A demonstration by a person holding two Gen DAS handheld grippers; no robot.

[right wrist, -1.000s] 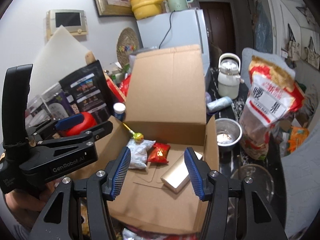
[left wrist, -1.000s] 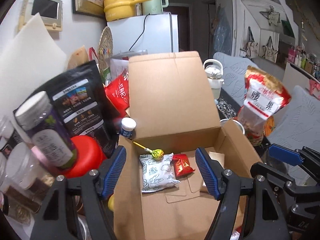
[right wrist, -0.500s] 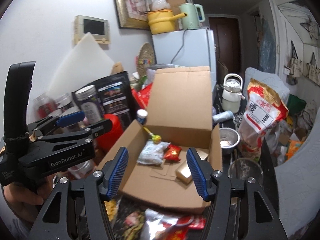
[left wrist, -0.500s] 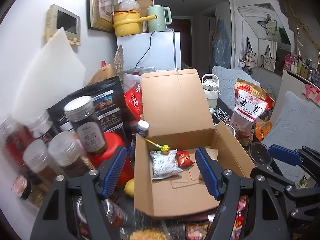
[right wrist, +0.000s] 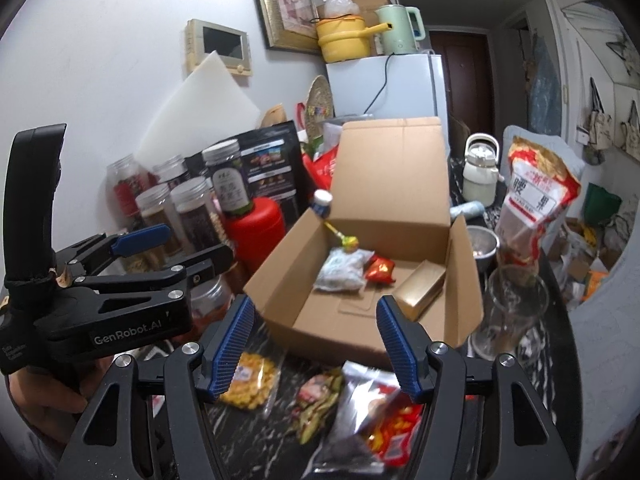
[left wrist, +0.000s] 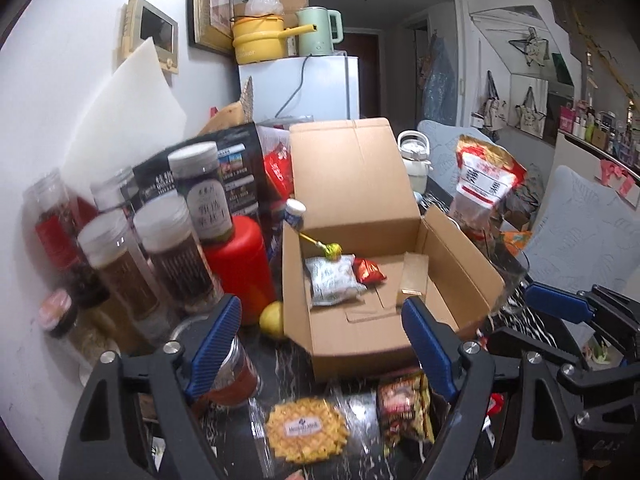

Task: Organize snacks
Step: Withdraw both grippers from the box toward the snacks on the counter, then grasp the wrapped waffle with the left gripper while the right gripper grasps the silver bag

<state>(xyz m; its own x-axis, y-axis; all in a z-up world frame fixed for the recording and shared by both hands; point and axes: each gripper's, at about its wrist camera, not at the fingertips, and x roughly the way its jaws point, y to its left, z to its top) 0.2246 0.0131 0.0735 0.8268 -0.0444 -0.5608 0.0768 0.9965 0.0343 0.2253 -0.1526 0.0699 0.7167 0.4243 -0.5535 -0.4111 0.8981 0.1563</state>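
An open cardboard box [left wrist: 460, 252] [right wrist: 460, 280] stands on the dark marble table. Inside lie a white snack packet [left wrist: 330, 280] [right wrist: 344, 270], a small red packet [left wrist: 368, 270] [right wrist: 380, 270], a lollipop [left wrist: 332, 249] [right wrist: 350, 243] and a gold bar-shaped pack [left wrist: 414, 278] [right wrist: 424, 288]. In front of the box lie a yellow waffle pack [left wrist: 306, 434] [right wrist: 250, 380], a dark snack pack [left wrist: 404, 404] [right wrist: 320, 396] and a silver-red pack [right wrist: 380, 412]. My left gripper [left wrist: 322, 346] and right gripper [right wrist: 316, 346] are both open and empty, held back from the box above these packs.
Several jars [left wrist: 168, 252], a red canister [left wrist: 238, 264] and a lemon [left wrist: 272, 318] crowd the left. A black pouch [left wrist: 236, 176] leans behind. A large red-white bag [left wrist: 484, 184], a glass [right wrist: 512, 308], a steel bowl [right wrist: 482, 246] and a white kettle [right wrist: 480, 172] stand right.
Both grippers have pulled back and up from over the box, staying open. The loose snack packs in front of the box have come into view.
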